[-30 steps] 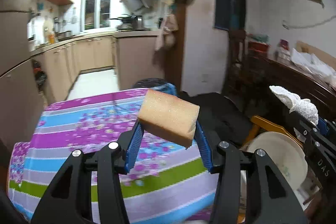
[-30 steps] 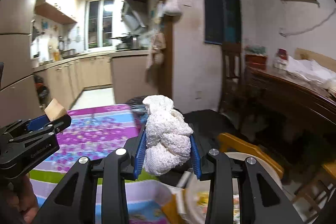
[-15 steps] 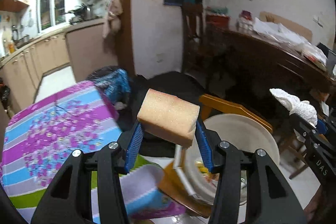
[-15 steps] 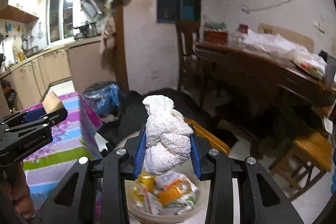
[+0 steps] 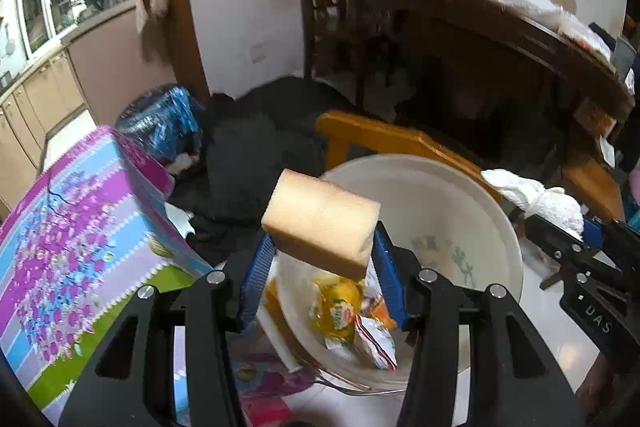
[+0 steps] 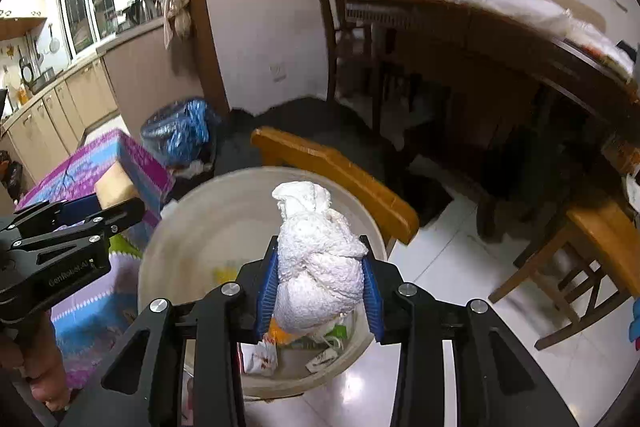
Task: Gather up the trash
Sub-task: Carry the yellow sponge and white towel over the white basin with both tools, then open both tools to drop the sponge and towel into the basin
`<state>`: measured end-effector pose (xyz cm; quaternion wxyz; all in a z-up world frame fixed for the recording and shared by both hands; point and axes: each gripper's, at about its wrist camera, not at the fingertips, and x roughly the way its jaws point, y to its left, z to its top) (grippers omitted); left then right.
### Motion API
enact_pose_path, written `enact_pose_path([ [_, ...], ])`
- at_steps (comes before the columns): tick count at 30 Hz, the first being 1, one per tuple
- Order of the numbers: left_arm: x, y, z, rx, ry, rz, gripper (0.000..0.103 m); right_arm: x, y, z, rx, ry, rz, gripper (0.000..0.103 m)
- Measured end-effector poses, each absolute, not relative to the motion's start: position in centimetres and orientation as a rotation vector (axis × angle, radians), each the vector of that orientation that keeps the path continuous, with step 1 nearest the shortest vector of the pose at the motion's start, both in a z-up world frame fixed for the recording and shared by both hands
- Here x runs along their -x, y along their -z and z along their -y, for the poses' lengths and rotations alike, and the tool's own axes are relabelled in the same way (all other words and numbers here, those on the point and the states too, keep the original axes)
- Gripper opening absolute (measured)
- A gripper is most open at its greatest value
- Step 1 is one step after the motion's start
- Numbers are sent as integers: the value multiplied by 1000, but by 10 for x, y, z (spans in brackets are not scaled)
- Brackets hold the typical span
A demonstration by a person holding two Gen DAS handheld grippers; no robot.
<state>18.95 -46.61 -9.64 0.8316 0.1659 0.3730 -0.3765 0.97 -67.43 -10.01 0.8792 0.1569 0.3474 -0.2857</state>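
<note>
Above the round cream plastic basin [image 6: 188,227] holding wrappers, the left gripper [image 5: 320,267] clamps a tan rectangular sponge [image 5: 320,223] and the right gripper [image 6: 320,287] a knotted white cloth [image 6: 316,267], so the drop-off step seems at hand: each needs lowering, then opening.

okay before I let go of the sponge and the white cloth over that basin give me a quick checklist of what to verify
1. Left gripper shut on the sponge: ok.
2. Right gripper shut on the white cloth: ok.
3. Sponge above the basin, not the tablecloth: ok, though near the rim on the table side.
4. Cloth above the basin opening: ok in the right wrist view.
5. Room in the basin: ok, only snack wrappers in the bottom.
6. Height of the drop: cannot tell.
</note>
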Motion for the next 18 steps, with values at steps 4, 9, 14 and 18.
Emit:
enact_pose_path([
  [4,-193,112,476,-384,805,-849,48,-21,119,685,-346,576,-782,38],
  [9,-199,132,486,-422,807,-917,48,-33,135,685,-349,560,-822,38],
  [14,-203,144,491,-434,803,-952,48,-39,142,681,-347,558,-842,38],
  [18,-205,147,491,-436,800,-955,48,-40,145,681,-345,559,-849,38],
])
